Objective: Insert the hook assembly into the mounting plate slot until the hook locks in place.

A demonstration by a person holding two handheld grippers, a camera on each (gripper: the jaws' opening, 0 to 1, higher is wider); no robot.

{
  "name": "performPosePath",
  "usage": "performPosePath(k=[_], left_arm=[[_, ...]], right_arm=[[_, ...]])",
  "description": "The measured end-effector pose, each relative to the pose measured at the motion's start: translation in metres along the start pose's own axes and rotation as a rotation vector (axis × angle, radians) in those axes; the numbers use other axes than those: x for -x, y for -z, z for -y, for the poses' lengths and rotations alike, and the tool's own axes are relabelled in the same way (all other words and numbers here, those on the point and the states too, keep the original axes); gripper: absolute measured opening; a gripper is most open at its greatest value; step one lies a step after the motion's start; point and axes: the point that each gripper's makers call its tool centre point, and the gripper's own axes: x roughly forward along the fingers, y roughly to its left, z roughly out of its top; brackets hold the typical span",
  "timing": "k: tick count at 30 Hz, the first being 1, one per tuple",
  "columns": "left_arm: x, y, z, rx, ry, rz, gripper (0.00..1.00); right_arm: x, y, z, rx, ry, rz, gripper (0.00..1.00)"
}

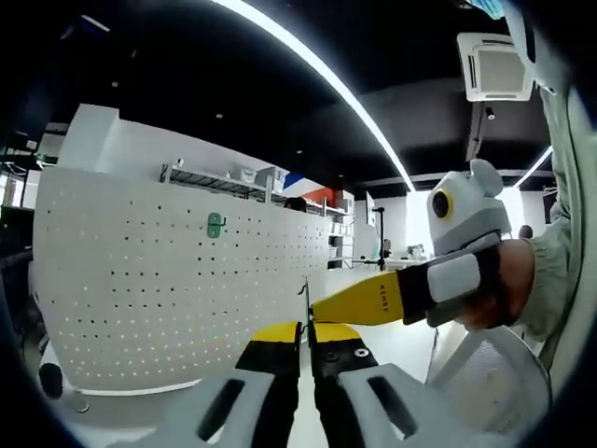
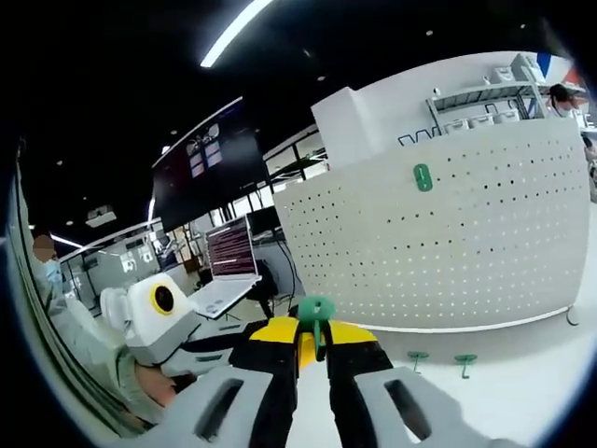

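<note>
Yellow-tipped jaws of the left gripper [image 1: 306,329] rise from the bottom centre of the left gripper view, clenched on a thin metal pin [image 1: 305,301]. From the right of that frame the right gripper [image 1: 322,310] reaches in, held by a hand [image 1: 508,280]. In the right gripper view, its jaws are clamped on a green hook [image 2: 315,317] at lower centre. Behind stands a white pegboard [image 2: 466,233] with a green mounting plate [image 2: 423,176] at upper right; two more green hooks [image 2: 440,360] lie on the white table [image 2: 522,392] at lower right.
</note>
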Motion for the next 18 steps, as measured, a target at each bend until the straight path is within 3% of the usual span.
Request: performPosePath(k=[9, 18], left_arm=[[0.0002, 0.0009, -0.0003, -0.017, -0.004, -0.007, 0.03], [-0.0024, 0.0015, -0.0001, -0.015, -0.003, -0.01, 0.03]], right_arm=[[-0.0009, 0.001, 0.0019, -0.007, -0.005, 0.002, 0.02], [-0.0005, -0.0003, 0.0017, 0.092, 0.003, -0.001, 0.01]])
